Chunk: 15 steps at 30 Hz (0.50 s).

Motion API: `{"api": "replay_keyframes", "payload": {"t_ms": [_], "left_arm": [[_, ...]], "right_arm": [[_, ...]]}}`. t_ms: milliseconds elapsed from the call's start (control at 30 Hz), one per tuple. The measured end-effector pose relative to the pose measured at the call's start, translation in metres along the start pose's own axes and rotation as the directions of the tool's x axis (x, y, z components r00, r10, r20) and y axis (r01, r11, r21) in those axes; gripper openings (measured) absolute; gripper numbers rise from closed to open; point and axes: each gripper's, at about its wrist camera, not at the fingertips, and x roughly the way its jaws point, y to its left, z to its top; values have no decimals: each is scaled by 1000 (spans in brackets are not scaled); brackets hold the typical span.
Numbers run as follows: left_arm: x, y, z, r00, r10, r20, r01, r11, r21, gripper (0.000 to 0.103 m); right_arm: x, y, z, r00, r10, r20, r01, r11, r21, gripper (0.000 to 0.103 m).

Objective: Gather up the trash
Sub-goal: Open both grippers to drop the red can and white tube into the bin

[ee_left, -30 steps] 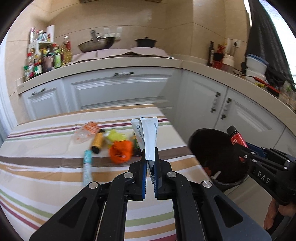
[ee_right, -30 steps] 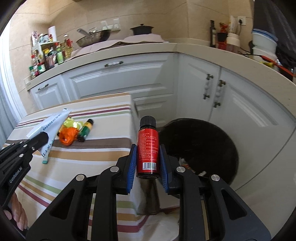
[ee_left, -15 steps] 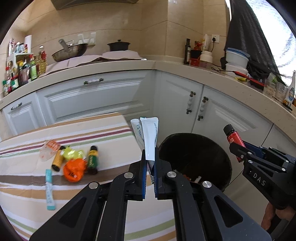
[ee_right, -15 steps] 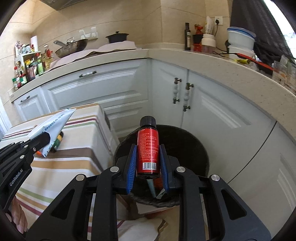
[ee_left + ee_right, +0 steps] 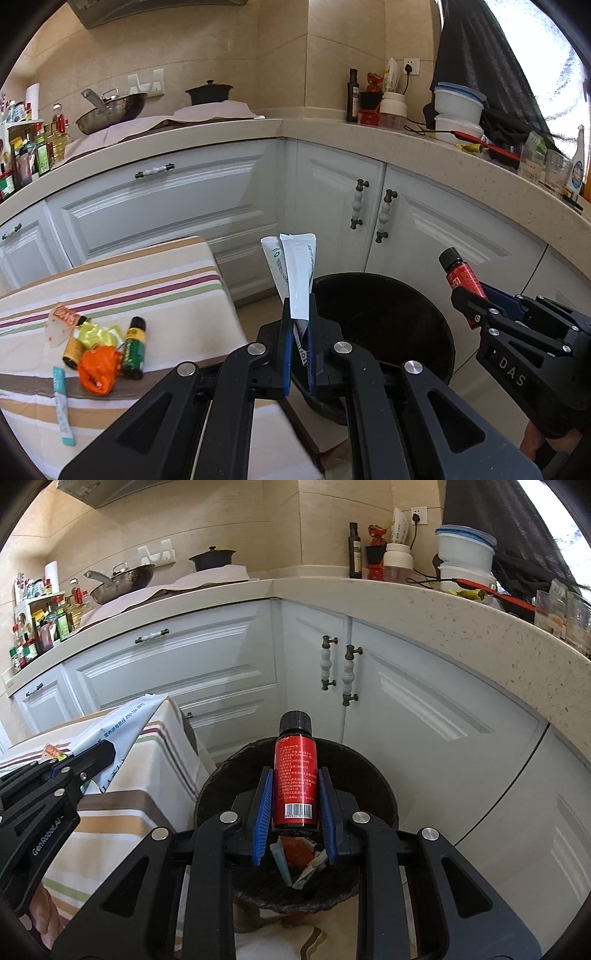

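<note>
Over the bin (image 5: 384, 794) now, red bottle (image 5: 295, 775) clamped.

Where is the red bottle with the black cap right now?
In the right wrist view the red bottle stands upright, clamped between the right gripper's blue fingers, directly over the black trash bin beside the striped table.

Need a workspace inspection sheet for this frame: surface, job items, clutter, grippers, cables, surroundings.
Surface: striped tablecloth on the table.
Job's things: white sachet and red bottle held; orange wrapper, green bottle, teal stick on the cloth; black bin holds some trash.
Clutter: wok, black pot, tubs on the counter.
Grippers: left gripper shut on sachet; right gripper shut on bottle, over bin.
Cables: black cord on counter.
Surroundings: white cabinets.
</note>
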Motion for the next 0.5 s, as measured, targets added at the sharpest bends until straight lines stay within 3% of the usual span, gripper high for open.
{"api": "replay_keyframes", "payload": {"t_ms": [433, 500], "left_arm": [[39, -22, 9, 1000, -4, -5, 4, 999, 42, 8], [43, -24, 10, 1000, -3, -1, 3, 999, 45, 15]], "right_arm": [[29, -24, 4, 999, -39, 0, 39, 998, 39, 23], [32, -27, 5, 999, -48, 10, 47, 998, 46, 28]]}}
